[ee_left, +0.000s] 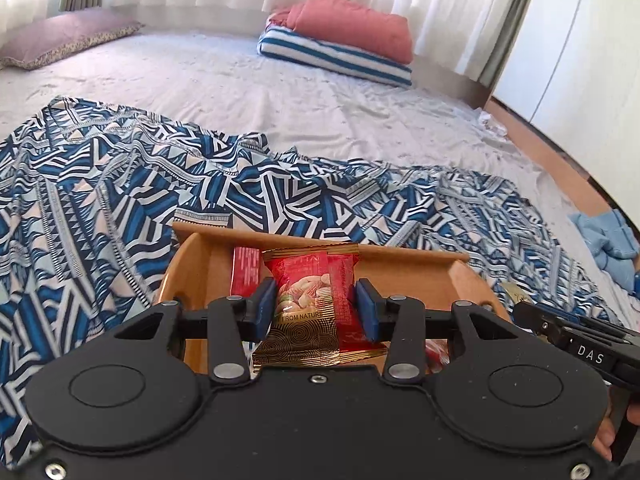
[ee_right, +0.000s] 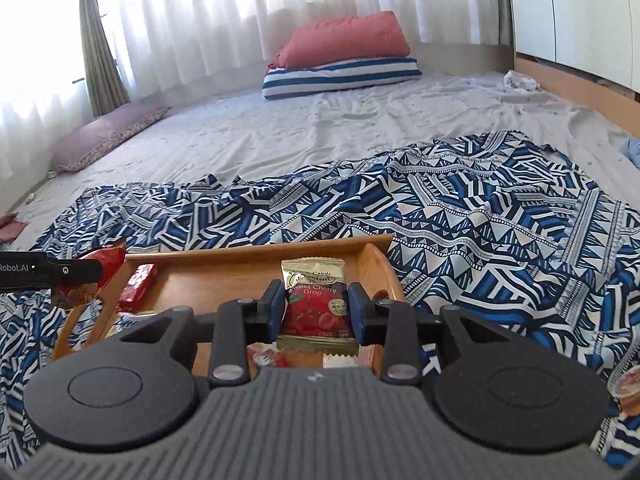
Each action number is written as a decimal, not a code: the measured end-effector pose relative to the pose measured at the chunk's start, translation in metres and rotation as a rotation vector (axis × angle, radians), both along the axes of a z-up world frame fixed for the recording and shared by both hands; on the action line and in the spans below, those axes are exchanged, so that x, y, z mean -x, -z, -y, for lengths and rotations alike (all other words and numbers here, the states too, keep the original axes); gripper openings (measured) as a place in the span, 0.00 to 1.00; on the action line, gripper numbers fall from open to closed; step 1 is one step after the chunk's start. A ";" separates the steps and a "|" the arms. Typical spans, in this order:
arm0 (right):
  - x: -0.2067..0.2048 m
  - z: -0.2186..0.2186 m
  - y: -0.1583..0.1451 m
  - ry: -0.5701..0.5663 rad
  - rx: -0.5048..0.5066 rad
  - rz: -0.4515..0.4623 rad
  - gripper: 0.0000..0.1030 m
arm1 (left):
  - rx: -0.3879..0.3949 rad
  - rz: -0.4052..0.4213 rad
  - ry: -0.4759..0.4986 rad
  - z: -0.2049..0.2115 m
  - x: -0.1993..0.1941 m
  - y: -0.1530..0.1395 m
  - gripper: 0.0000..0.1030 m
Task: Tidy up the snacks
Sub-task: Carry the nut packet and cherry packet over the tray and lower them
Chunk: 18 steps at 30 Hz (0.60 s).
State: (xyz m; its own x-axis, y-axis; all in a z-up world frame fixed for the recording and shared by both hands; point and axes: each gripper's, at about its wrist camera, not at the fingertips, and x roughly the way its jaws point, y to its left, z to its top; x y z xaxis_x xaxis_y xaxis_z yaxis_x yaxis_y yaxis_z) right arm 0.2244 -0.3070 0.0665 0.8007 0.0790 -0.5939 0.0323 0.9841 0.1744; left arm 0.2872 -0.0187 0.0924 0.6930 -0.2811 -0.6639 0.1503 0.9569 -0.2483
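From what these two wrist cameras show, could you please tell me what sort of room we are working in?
Most likely a bedroom: a wide bed with a pale sheet, stacked pillows by the curtained window, and a wooden snack tray set on a patterned cloth.

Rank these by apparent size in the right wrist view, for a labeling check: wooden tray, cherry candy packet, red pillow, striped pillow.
1. wooden tray
2. striped pillow
3. red pillow
4. cherry candy packet

The pillows look alike; they lie farther away, so real sizes are unsure.
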 end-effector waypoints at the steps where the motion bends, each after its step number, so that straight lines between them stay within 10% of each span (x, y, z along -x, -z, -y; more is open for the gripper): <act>1: -0.008 0.002 0.004 0.002 -0.008 -0.011 0.38 | -0.004 -0.011 -0.003 0.003 -0.008 0.004 0.40; 18: -0.096 0.012 0.056 0.042 -0.067 -0.115 0.39 | -0.076 -0.085 -0.037 0.028 -0.074 0.060 0.40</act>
State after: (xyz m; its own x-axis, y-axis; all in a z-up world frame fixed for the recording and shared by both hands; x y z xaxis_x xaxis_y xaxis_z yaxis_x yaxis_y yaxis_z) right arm 0.3208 -0.3193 0.0106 0.7313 0.0896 -0.6761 0.0968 0.9677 0.2329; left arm 0.3609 -0.0464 0.0321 0.6425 -0.2030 -0.7389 0.0957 0.9780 -0.1855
